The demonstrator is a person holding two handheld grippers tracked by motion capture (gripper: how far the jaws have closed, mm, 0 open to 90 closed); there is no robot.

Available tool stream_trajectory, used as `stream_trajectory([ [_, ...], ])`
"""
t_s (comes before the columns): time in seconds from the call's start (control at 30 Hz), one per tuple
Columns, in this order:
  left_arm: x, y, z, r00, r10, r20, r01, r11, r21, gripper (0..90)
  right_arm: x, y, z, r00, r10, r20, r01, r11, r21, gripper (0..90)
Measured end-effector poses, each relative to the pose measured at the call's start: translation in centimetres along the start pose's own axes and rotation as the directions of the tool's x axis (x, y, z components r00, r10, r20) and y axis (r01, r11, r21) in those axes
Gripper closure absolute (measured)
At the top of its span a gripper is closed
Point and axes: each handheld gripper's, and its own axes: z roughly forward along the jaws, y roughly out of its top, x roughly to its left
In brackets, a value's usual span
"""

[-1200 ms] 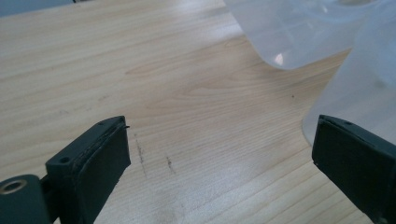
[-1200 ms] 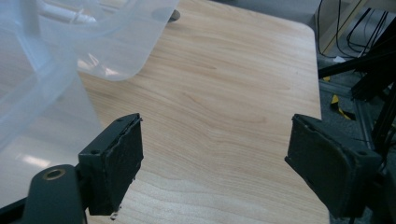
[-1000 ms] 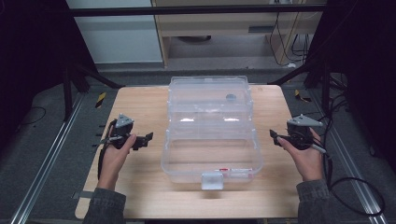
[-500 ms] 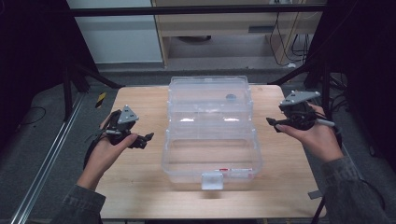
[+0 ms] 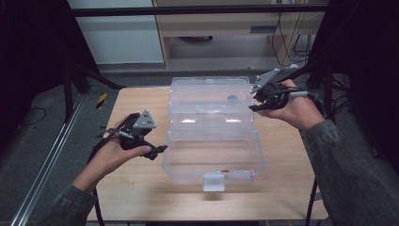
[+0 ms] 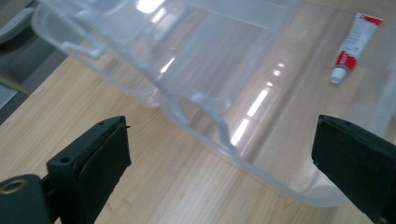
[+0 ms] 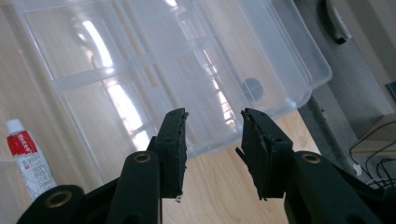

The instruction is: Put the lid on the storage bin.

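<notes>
The clear plastic box (image 5: 211, 132) lies open mid-counter (image 5: 141, 197), long axis running away from the person — the right tool (image 5: 258, 101), jaws partly open and empty, hovers nearer its far half, the left tool (image 5: 157, 151) wide open, empty.

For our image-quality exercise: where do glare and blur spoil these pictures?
High view: two small glare spots on the clear plastic box, surroundings dark. Left gripper view: bright streaks across the box, tube slightly soft. Right gripper view: a long glare streak, near jaws blurred.

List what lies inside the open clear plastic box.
In the clear plastic box, a red-and-white tube lies in the near half; a small dark round thing in the far half. Glare hides parts.
</notes>
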Motion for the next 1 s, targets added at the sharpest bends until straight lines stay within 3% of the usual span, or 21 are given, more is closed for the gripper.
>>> stream_trajectory([
  [0.03,-0.3,0.2,0.2,0.9999,0.009,0.005,-0.009,1.0000,-0.005,4.0,0.0,0.4,0.3,0.9998,-0.018,-0.010,0.018,1.000,0.018,69.0],
  [0.1,-0.9,0.5,0.5,0.9992,0.029,0.026,-0.029,0.9996,-0.002,3.9,0.2,1.2,0.8,0.9977,-0.066,-0.015,0.066,0.997,0.033,72.7],
  [0.2,-1.6,0.5,1.0,0.9951,0.076,0.063,-0.078,0.9967,0.025,4.0,0.8,2.1,1.7,0.9914,-0.124,-0.043,0.126,0.991,0.053,68.7],
  [0.3,-1.8,0.4,1.2,0.9933,0.082,0.082,-0.085,0.9959,0.031,4.0,1.1,2.7,2.3,0.9857,-0.150,-0.077,0.155,0.986,0.064,67.0],
  [0.33,-2.2,0.5,1.5,0.9910,0.092,0.098,-0.095,0.9948,0.035,4.0,1.1,3.2,2.9,0.9799,-0.184,-0.076,0.191,0.978,0.083,64.2],
  [0.43,-2.6,0.6,1.8,0.9876,0.112,0.110,-0.117,0.9922,0.043,4.0,1.1,3.6,3.3,0.9770,-0.198,-0.078,0.206,0.973,0.105,62.9],
  [0.47,-3.0,0.8,2.1,0.9854,0.117,0.124,-0.123,0.9916,0.042,4.0,0.9,3.9,3.8,0.9725,-0.213,-0.093,0.225,0.964,0.140,62.3],
  [0.6,-3.5,1.1,2.8,0.9786,0.151,0.140,-0.158,0.9864,0.044,4.2,0.8,4.1,4.6,0.9638,-0.232,-0.130,0.253,0.952,0.174,64.0],
  [0.7,-3.9,1.1,3.2,0.9767,0.149,0.154,-0.158,0.9863,0.048,4.4,0.8,4.1,5.0,0.9567,-0.245,-0.158,0.273,0.942,0.194,67.0],
  [0.9,-4.6,1.0,3.8,0.9694,0.158,0.188,-0.171,0.9836,0.057,4.4,0.8,4.2,5.3,0.9443,-0.271,-0.187,0.306,0.931,0.200,75.1],
  [0.93,-4.9,0.9,4.0,0.9664,0.162,0.200,-0.177,0.9822,0.062,4.4,0.8,4.3,5.3,0.9400,-0.284,-0.189,0.321,0.925,0.205,77.4],
  [1.0,-5.1,0.7,4.1,0.9630,0.167,0.212,-0.184,0.9807,0.065,4.5,0.7,4.3,5.3,0.9390,-0.288,-0.189,0.324,0.924,0.204,79.6],
])
